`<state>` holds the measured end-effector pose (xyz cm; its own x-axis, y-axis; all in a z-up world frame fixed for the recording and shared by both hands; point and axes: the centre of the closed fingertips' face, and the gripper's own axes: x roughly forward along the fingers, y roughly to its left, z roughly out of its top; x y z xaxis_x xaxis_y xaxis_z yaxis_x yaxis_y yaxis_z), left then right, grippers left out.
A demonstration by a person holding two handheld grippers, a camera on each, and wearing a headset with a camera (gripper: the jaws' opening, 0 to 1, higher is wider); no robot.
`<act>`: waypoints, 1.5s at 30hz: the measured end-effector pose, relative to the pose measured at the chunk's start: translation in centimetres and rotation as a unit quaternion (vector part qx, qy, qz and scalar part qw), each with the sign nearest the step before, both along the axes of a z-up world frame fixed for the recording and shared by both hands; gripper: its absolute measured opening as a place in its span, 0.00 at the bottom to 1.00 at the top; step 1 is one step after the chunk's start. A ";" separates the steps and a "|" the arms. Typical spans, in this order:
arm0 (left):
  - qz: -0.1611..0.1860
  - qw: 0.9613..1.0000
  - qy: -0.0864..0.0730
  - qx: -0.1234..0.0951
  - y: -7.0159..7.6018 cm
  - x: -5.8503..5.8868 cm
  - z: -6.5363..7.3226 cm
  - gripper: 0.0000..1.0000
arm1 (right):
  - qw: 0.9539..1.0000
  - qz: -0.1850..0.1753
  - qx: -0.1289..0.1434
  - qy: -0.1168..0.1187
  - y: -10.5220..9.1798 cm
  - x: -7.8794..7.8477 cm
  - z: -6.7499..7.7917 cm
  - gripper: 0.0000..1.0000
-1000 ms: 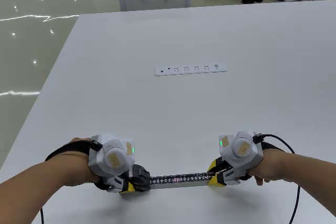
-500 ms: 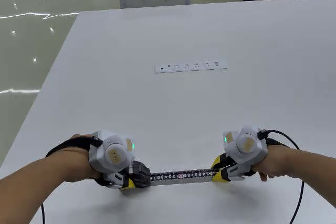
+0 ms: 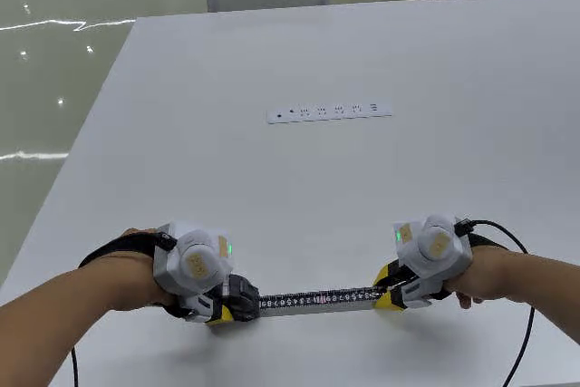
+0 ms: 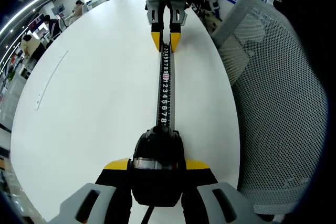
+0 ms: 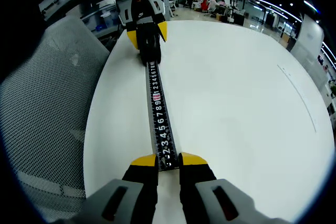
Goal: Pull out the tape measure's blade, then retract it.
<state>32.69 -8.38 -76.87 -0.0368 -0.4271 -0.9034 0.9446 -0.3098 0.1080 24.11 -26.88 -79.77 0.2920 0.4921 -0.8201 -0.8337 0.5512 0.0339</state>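
Pull-out is judged in hand: the black boxy tape measure case point(image 4: 157, 187) is clamped in the left gripper point(image 4: 157, 164); its numbered steel blade point(image 5: 157, 98) is pinched at the tip by the right gripper point(image 5: 168, 160). A controlled feed back toward the case is called for next.

On the white tabletop point(image 3: 453, 70), the black tape measure case point(image 3: 241, 300) lies well nearer the person than the long white socket strip point(image 3: 329, 114), its numbered metal blade point(image 3: 317, 299) stretching rightward.

Bright, even light; fisheye-warped edges.
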 end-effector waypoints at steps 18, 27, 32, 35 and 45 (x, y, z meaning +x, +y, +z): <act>0.001 1.000 -0.001 0.000 0.0 0.0 0.0 0.32 | 1.000 -0.004 -0.004 0.005 -1.2 -0.7 0.0 0.13; 0.002 1.000 -0.001 0.000 0.0 0.0 0.0 0.32 | 1.000 -0.007 -0.004 0.006 -1.8 -0.9 0.1 0.13; 0.003 1.000 -0.001 -0.001 0.0 -0.1 0.0 0.32 | 1.000 -0.010 -0.004 0.008 -2.1 -1.0 0.1 0.13; 0.002 1.000 -0.001 -0.001 0.0 -0.1 0.0 0.32 | 1.000 -0.012 -0.004 0.008 -2.4 -1.2 0.1 0.13; 0.002 1.000 -0.001 0.000 0.0 -0.1 0.0 0.32 | 1.000 -0.015 -0.006 0.012 -3.0 -1.5 0.2 0.13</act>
<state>32.60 -8.38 -76.85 -0.0332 -0.4277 -0.9033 0.9457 -0.3059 0.1101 22.64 -29.89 -79.62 0.2873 0.4727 -0.8331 -0.8155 0.5769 0.0460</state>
